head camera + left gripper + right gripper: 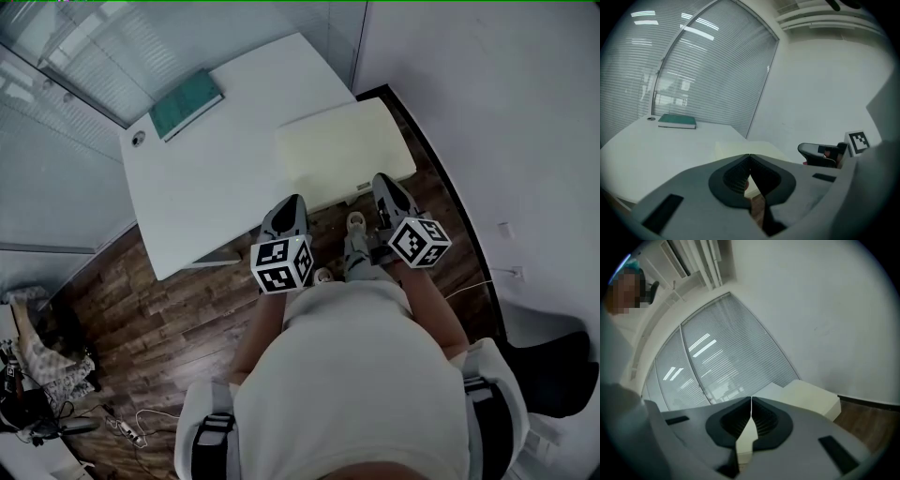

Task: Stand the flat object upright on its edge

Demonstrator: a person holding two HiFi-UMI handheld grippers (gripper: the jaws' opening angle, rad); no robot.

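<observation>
Both grippers are held close in front of the person, over the wood floor and short of the counter. The left gripper has its jaws pressed together with nothing between them. The right gripper is the same, jaws together and empty. On the counter's near right part lies a thick cream pad, flat, just ahead of the right gripper. The green book lies flat at the far left corner, well apart from both grippers. A small round thing sits just beside the book. Window blinds are behind.
</observation>
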